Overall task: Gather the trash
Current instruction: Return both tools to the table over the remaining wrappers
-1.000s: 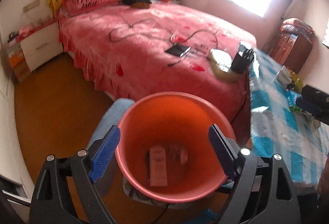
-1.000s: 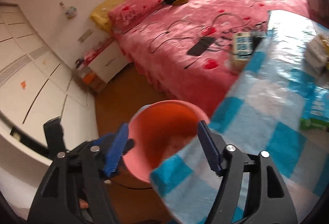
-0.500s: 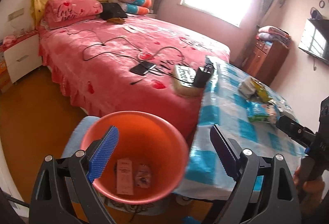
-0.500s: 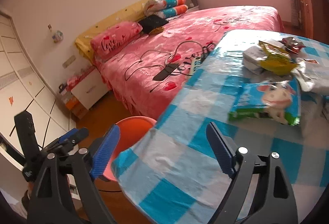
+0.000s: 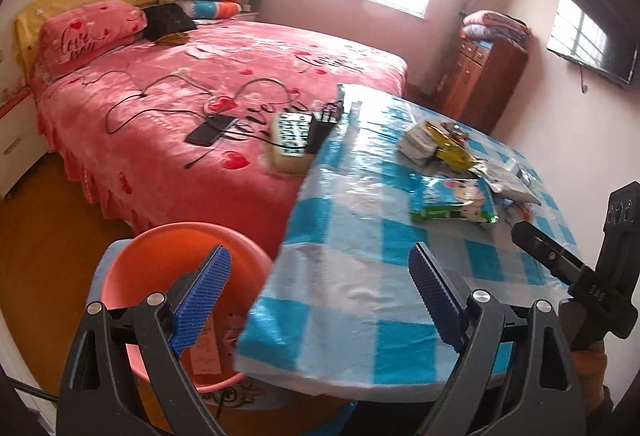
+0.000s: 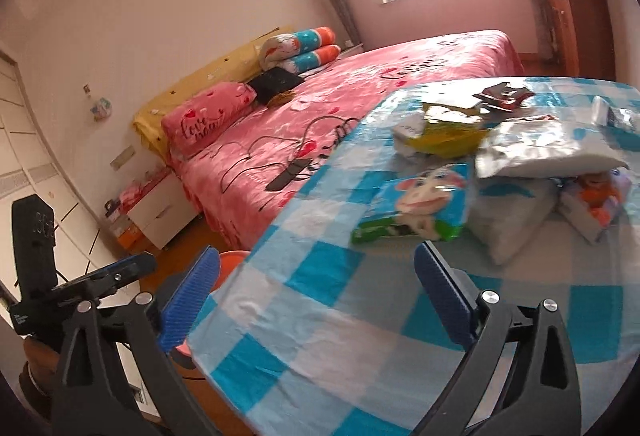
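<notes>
Both grippers' jaws gape empty over the checked table (image 6: 320, 316) beside the pink bed (image 5: 160, 108).

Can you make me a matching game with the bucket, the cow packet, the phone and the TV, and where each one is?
Things:
1. orange bucket
2. cow packet
3. black phone
4. TV

Places:
A. on the pink bed
B. on the wall
C. on the floor beside the table
D. on the blue checked tablecloth

Pairs: 1-C, 2-D, 3-A, 4-B
</notes>
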### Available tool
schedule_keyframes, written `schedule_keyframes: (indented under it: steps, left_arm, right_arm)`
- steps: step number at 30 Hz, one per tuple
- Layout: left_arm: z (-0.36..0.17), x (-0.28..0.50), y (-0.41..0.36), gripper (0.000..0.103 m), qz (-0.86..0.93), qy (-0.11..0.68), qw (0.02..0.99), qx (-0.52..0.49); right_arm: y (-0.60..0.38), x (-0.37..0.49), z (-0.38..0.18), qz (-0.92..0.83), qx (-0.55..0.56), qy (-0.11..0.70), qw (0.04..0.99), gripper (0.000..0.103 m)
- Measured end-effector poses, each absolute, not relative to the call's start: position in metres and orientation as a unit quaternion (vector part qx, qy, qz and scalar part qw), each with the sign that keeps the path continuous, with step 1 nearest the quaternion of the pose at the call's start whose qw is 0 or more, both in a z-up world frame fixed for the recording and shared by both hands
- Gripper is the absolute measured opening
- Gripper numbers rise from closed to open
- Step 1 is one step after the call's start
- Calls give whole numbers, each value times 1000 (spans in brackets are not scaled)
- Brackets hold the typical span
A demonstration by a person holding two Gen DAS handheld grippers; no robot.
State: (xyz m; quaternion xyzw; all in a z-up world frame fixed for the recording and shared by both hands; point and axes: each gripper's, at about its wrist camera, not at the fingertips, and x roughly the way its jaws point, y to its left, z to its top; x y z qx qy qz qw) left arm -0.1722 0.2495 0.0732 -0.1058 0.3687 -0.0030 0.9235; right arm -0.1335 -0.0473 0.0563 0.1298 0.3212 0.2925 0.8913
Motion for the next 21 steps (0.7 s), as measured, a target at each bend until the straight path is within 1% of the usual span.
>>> schedule_keyframes:
  steps: [12,21]
  left_arm:
    - [88,-143,190,90,-54,379,920,-79]
    - [100,-114,146,90,-95,379,919,-54]
  right_arm:
    - [-95,-140,58,249,125,306,910,98]
    - [-142,-137,61,216,155,312,912,98]
